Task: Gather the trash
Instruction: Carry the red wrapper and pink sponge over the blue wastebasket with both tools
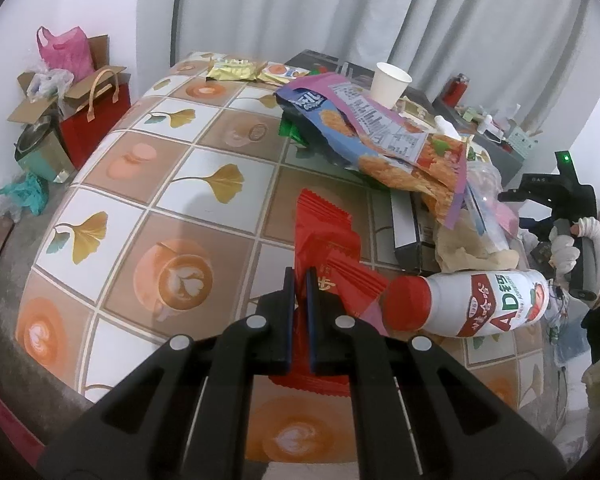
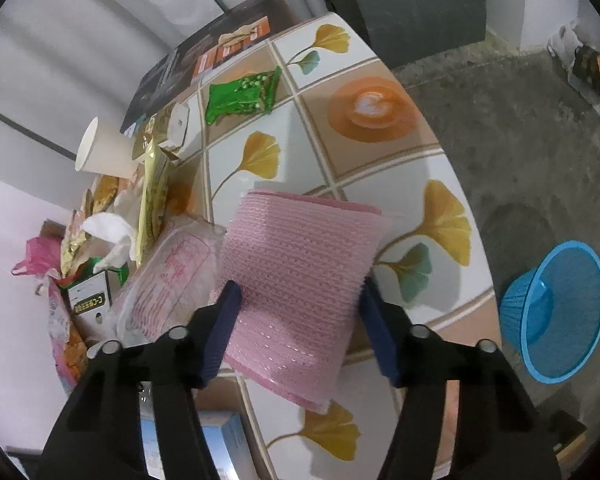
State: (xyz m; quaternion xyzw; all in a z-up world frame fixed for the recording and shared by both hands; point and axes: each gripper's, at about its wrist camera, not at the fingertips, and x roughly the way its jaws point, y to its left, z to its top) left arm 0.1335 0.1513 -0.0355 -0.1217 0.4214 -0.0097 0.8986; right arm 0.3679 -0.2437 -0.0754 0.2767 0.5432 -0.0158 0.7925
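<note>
Left claw (image 1: 300,280) clamped on crinkled red foil wrapper (image 1: 320,232). Right claw (image 2: 298,300) clamped astride pink woven cloth pad (image 2: 296,280); edge-only grip may slip.

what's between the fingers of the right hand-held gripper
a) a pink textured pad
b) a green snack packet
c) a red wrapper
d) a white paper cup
a: in the right wrist view the pink textured pad lies on the table between the two blue fingers of the right hand-held gripper, with each finger at one of its side edges.
</note>
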